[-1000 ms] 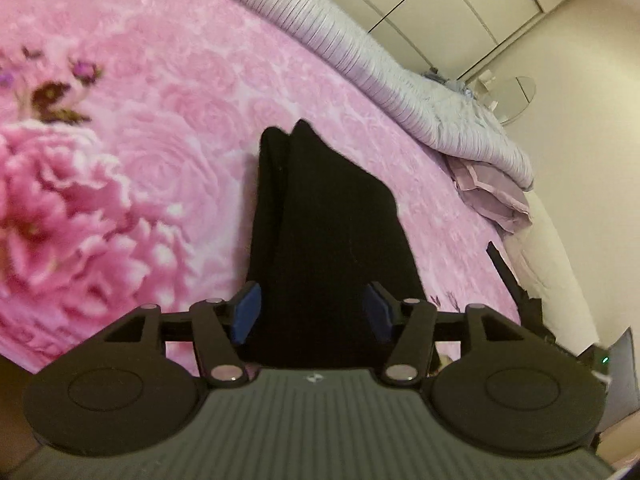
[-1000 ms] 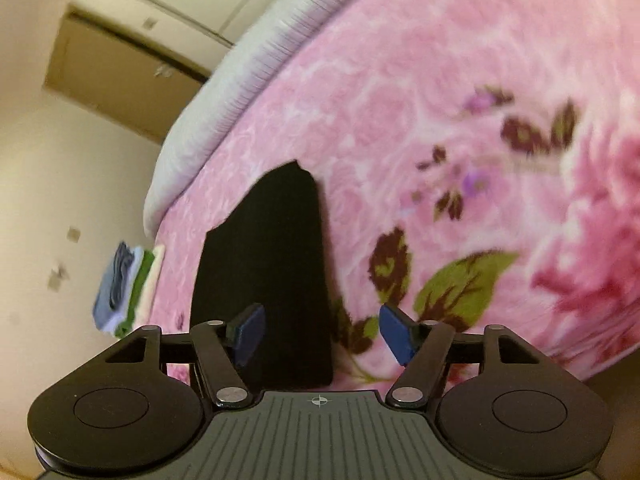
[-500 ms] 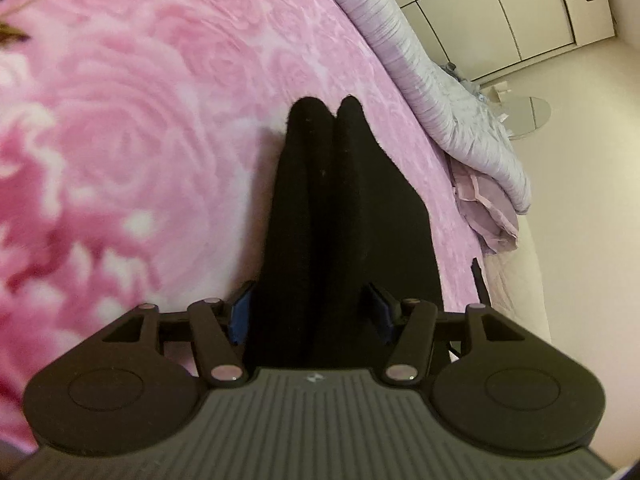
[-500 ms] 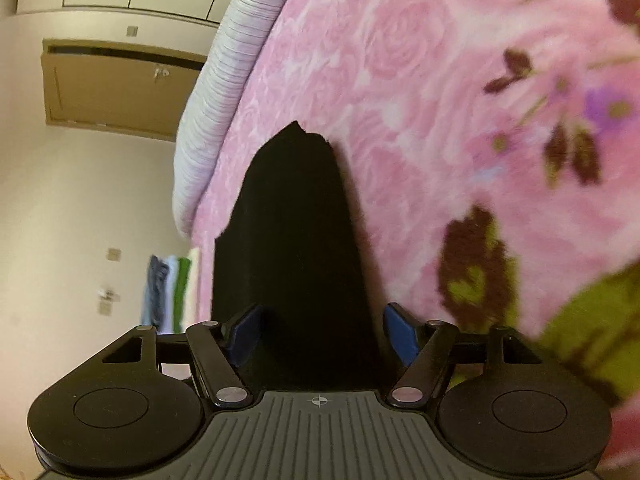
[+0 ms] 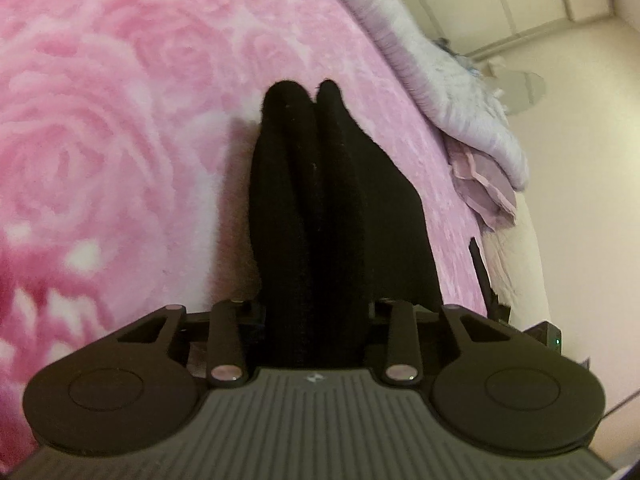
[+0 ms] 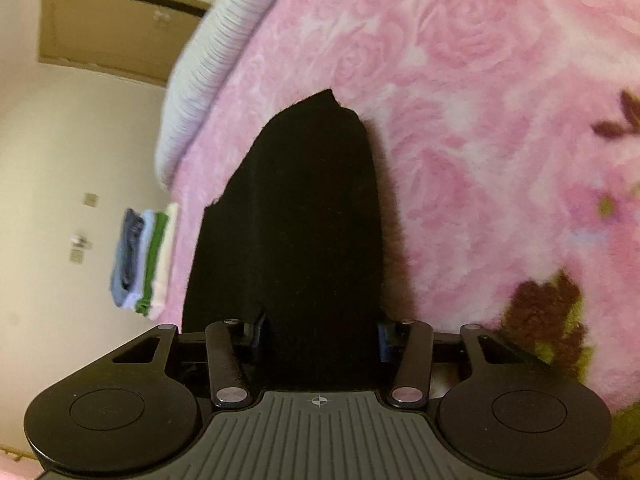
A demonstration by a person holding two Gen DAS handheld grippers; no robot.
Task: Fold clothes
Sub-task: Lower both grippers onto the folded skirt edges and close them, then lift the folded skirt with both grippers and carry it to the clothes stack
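Lighting: warm, even indoor light, moderately dim; no glare. Garment (image 5: 332,208): so dark that its folds barely registered in the left view and not at all in the right. Shadows: soft, on the blanket (image 5: 120,128) left of the garment in the left view, right of it in the right. Distortion: strong fisheye bowing, black corners. Blur: the right view's pillow (image 6: 200,68), clothes stack (image 6: 144,256) and leaf print were smeared; the left view was softened at its left edge.

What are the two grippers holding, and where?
Both have just been closing on the black garment: left gripper and right gripper each pinch its near edge.
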